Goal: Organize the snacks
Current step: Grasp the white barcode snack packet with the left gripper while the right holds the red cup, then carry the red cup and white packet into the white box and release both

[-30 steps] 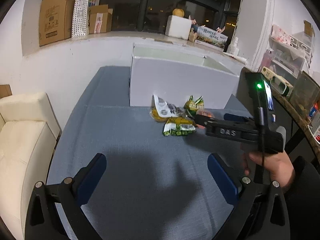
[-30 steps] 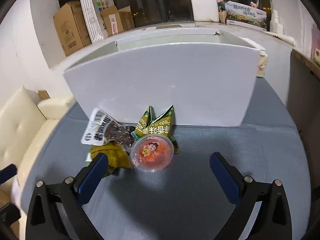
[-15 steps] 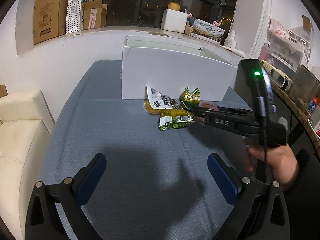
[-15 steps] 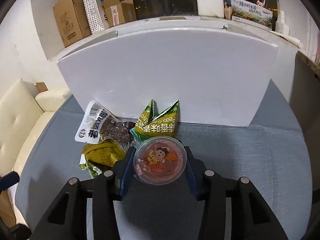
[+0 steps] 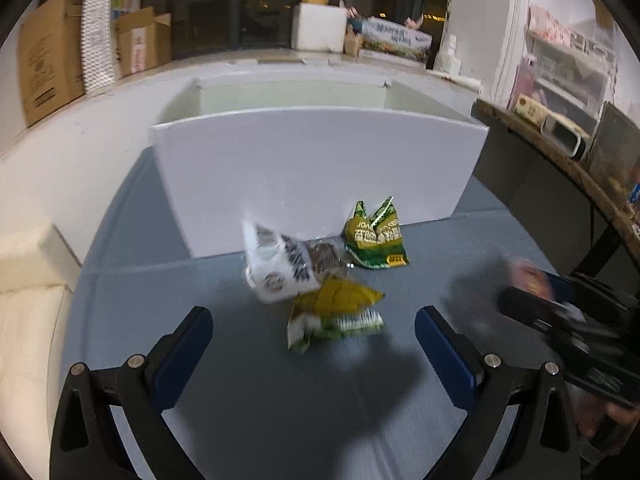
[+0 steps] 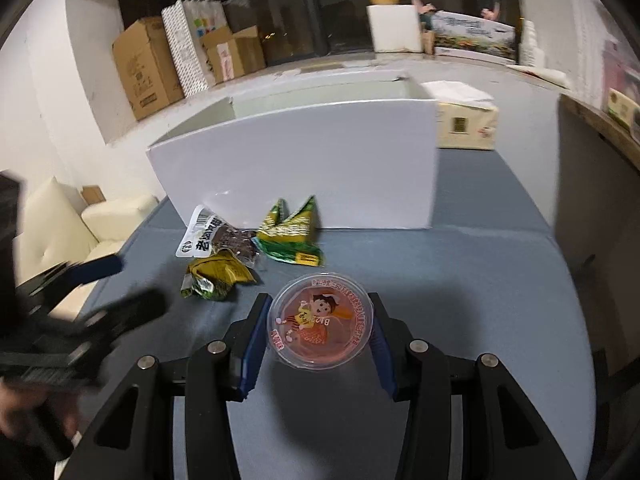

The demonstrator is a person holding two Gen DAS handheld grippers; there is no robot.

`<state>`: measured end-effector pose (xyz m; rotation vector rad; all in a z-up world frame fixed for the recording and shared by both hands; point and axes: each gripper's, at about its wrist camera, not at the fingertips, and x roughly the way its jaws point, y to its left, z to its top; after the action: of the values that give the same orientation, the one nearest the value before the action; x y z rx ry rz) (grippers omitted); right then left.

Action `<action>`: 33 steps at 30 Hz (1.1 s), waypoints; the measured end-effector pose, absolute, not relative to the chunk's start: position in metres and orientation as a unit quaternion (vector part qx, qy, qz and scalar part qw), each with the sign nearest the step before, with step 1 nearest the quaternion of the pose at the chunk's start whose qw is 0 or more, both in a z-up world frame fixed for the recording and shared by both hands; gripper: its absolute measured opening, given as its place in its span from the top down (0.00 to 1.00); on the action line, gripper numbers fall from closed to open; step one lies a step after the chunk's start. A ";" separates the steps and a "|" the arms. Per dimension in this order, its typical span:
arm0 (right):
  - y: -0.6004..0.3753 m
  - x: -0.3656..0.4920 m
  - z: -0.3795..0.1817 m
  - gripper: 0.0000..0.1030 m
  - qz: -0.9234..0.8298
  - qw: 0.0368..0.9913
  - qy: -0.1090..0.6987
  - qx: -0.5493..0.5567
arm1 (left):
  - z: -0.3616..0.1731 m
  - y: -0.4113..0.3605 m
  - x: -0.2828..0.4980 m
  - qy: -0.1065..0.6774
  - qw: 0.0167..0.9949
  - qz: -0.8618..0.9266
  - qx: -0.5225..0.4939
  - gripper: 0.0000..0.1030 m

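Note:
My right gripper is shut on a round jelly cup with an orange cartoon lid and holds it above the blue-grey table. The cup shows blurred at the right of the left wrist view. A white-and-brown snack bag, a yellow-green packet and a green pea packet lie in front of the open white box. My left gripper is open and empty, just short of the yellow-green packet.
Cardboard boxes and a patterned bag stand on the window ledge behind the box. A cream sofa sits left of the table. A shelf with clutter runs along the right. A beige carton lies beside the white box.
My right gripper has lifted the jelly cup and pulled back from the pile. My left gripper has moved forward and right, close to the packets.

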<state>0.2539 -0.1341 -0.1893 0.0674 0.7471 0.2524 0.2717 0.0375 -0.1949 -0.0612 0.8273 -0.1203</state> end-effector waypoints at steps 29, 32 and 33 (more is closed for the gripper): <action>-0.169 0.241 -0.192 0.51 0.107 0.922 0.363 0.085 | -0.214 0.041 0.314 0.413 0.906 -0.068 -0.066 0.84; -0.167 0.238 -0.189 0.51 0.109 0.924 0.358 0.080 | -0.210 0.045 0.311 0.407 0.907 -0.072 -0.078 0.84; -0.167 0.237 -0.189 0.51 0.108 0.924 0.358 0.080 | -0.207 0.046 0.309 0.402 0.909 -0.075 -0.081 0.84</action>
<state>0.2372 -0.1675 -0.1889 0.1642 0.7356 0.2218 0.3093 0.0464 -0.2069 -0.1675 0.8304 -0.1544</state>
